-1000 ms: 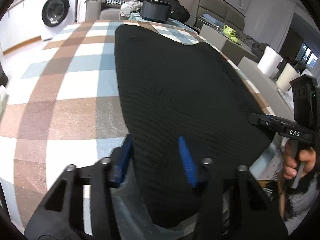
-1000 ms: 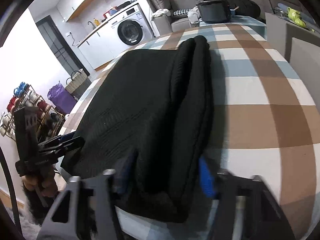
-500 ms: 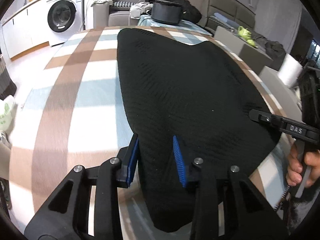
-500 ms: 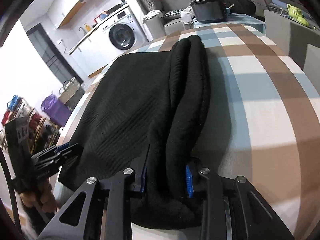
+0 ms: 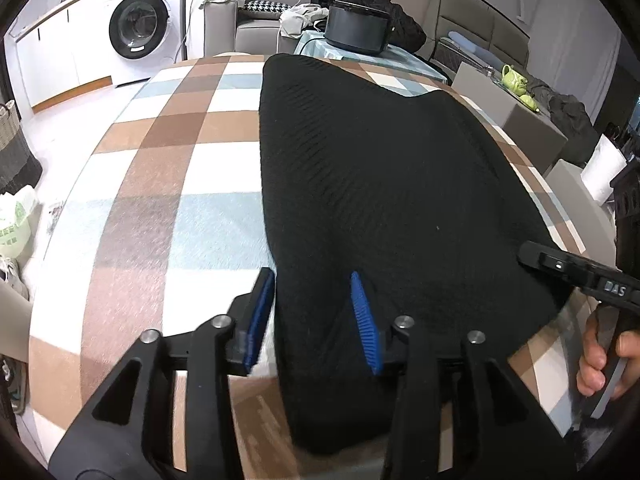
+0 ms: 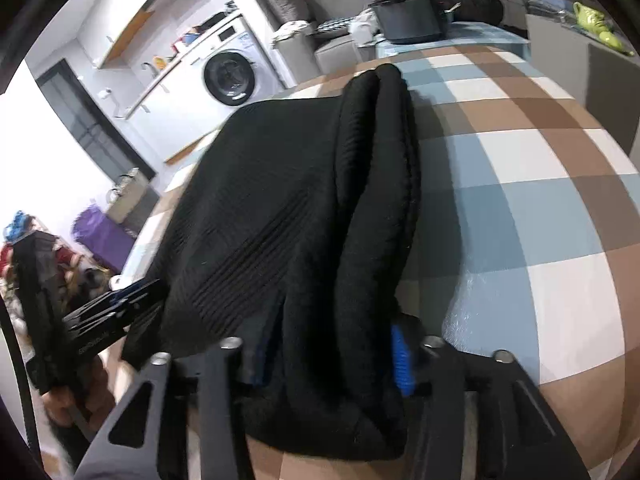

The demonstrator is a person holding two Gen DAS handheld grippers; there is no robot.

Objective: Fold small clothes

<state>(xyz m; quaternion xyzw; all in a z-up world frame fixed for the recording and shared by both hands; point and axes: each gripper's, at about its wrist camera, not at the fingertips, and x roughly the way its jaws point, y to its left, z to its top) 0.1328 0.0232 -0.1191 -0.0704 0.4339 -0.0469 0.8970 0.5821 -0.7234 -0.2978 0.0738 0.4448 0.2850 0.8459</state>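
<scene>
A black knit garment (image 5: 384, 184) lies flat on the checked tablecloth (image 5: 160, 184), its near hem hanging a little over the table's front edge. My left gripper (image 5: 311, 280) straddles the hem's left corner; its jaws are opening and the blue pads (image 5: 259, 316) stand off the cloth. In the right wrist view the garment (image 6: 280, 208) has a thick folded ridge along its right side. My right gripper (image 6: 336, 320) sits around the near end of that ridge, jaws opening, with one blue pad (image 6: 400, 360) showing beside the cloth.
A dark pot (image 5: 356, 32) stands on a second table beyond the far edge. A washing machine (image 5: 140, 28) is at the back left. The other gripper shows in each view: right gripper (image 5: 580, 280) with a hand (image 5: 600, 356), left gripper (image 6: 108, 320).
Both grippers had closed on the near hem half a second ago; now their jaws have spread and the pads no longer pinch it. Both views have shifted slightly across the table.
</scene>
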